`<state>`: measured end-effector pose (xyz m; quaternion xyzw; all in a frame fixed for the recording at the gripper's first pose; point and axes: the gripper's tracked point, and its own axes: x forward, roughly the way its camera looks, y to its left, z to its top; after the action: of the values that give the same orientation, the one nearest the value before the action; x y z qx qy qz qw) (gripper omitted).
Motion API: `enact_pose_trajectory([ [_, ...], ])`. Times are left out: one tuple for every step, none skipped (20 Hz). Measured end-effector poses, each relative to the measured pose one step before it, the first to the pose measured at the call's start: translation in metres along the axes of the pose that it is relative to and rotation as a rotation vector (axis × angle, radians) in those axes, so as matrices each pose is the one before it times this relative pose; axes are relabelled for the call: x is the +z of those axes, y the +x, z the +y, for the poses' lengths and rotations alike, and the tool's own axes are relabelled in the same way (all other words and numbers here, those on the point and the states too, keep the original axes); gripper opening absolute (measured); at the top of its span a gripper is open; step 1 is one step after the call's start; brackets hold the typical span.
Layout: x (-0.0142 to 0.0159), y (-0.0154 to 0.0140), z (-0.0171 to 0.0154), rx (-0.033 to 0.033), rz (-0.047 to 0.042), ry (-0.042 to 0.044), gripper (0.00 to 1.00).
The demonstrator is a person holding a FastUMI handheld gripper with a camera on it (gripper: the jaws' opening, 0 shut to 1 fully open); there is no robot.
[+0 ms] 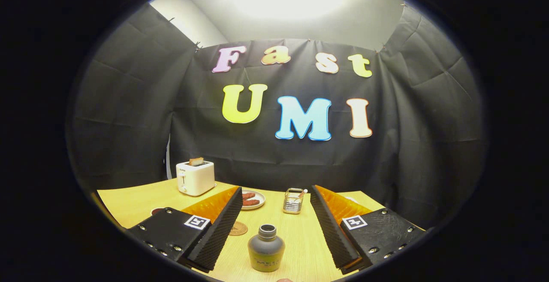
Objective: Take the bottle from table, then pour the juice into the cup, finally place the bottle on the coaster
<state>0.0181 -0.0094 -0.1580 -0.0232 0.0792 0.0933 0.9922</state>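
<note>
**Gripper spread, bottle standing between the fingers**

The gripper (274, 226) is spread wide, both fingers clear of any object. The grey bottle (266, 247) stands upright on the wooden table (128, 204), between the two fingers and touching neither. A round cork coaster (238, 228) lies flat just beside the left finger, near the bottle. Beyond the fingers stands a glass cup (293, 201) with a utensil in it, and near it a plate (252, 199) carrying food. A white toaster (195, 177) holding a slice of bread stands further back by the booth wall
</note>
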Motion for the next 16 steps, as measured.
enact_pose_trajectory([
  [-0.00759, 0.00213, 0.00182, 0.01241, 0.01146, 0.00981, 0.97],
  [-0.00622, 0.00281, 0.00017, 0.00901, 0.01146, 0.00877, 0.97],
  [-0.00581, 0.00252, -0.00059, 0.00609, 0.01132, 0.00533, 0.97],
  [-0.00579, 0.00251, -0.00034, 0.00505, 0.01052, 0.00208, 0.97],
  [-0.00752, 0.00172, 0.00057, 0.00677, 0.01218, 0.00152, 0.97],
  [-0.00758, 0.00261, 0.00078, 0.00921, 0.01373, 0.00129, 0.97],
  [-0.00772, 0.00189, 0.00077, 0.00827, 0.01676, 0.00111, 0.97],
  [-0.00854, 0.00179, 0.00045, 0.0067, 0.01859, 0.00458, 0.97],
  [-0.00821, 0.00186, 0.00126, 0.00847, 0.01974, 0.00834, 0.97],
  [-0.00809, 0.0026, 0.00076, 0.0064, 0.0209, 0.00839, 0.97],
  [-0.00892, 0.00143, 0.00064, 0.00638, 0.01772, 0.00671, 0.97],
  [-0.0056, 0.00151, 0.00269, 0.01374, 0.01033, 0.00794, 0.97],
  [-0.00548, 0.0019, 0.00113, 0.0078, 0.01196, 0.00774, 0.97],
  [-0.00682, 0.00185, -0.00129, 0.00268, 0.01291, 0.00347, 0.97],
  [-0.00585, 0.00189, -0.00266, -0.00332, 0.01431, 0.00114, 0.97],
  [-0.0056, 0.00185, -0.00202, -0.00002, 0.01604, 0.00363, 0.97],
])
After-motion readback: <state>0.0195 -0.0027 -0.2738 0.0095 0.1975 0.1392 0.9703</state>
